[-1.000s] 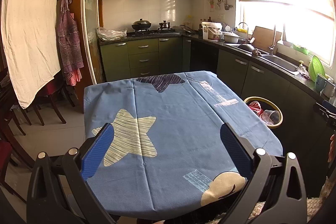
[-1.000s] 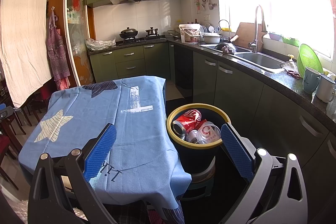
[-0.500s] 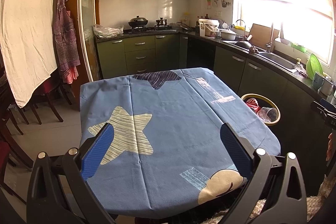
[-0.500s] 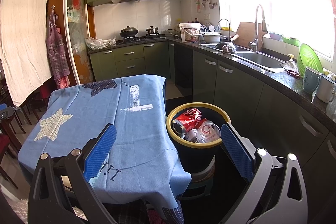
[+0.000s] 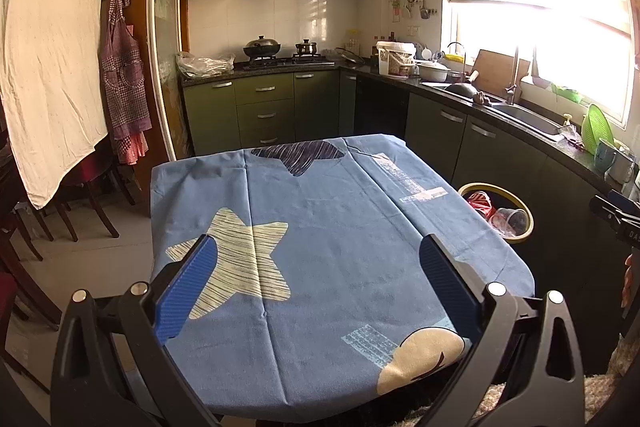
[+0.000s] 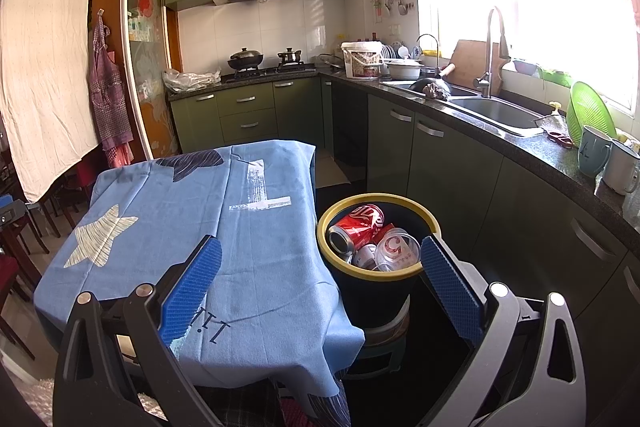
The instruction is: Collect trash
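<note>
A black trash bin with a yellow rim [image 6: 430,223] stands on the floor to the right of the table. It holds a red soda can [image 6: 356,227], a crushed can and clear plastic cups [image 6: 396,249]. The bin also shows in the left wrist view [image 5: 529,223]. My right gripper [image 6: 320,281] is open and empty, held above the table's near right corner beside the bin. My left gripper [image 5: 318,285] is open and empty over the near part of the table. The table wears a blue cloth with stars [image 5: 340,227], and no trash shows on it.
Green cabinets and a dark counter with a sink [image 6: 492,111] run along the right wall, close behind the bin. Mugs [image 6: 596,151] and a green colander [image 6: 588,111] sit on the counter. Chairs [image 5: 84,195] stand left of the table. The bin rests on a small stool [image 6: 384,331].
The left wrist view has drawn back and risen a little, so the table looks slightly farther away. The right gripper has barely moved. Both grippers stay open.
</note>
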Available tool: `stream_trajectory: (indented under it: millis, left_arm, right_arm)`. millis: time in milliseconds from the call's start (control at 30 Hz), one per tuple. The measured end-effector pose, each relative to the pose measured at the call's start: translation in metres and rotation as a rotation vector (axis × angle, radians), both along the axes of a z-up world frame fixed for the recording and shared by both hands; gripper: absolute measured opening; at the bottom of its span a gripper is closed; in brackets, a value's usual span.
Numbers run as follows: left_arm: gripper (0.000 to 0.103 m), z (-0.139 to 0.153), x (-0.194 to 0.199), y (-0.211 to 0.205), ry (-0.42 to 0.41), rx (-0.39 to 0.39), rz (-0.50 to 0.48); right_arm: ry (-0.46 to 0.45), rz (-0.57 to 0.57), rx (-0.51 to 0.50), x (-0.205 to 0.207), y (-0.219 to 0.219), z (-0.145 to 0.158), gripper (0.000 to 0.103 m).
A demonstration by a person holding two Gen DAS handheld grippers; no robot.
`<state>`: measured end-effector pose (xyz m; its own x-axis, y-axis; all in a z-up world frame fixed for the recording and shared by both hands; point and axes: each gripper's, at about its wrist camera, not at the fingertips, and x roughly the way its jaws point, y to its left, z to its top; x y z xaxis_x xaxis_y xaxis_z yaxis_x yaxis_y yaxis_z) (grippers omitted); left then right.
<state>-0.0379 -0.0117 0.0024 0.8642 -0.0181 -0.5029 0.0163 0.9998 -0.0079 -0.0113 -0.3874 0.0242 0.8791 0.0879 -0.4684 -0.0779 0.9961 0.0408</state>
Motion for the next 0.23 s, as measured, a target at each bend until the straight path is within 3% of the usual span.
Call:
stream_trajectory:
  millis: [233]
  left_arm:
    - [0.096,-0.017,0.028,0.007,0.092,-0.027,0.008]
  right_arm:
    - [0.034,0.016,-0.014,0.022,0.005,-0.008,0.098]
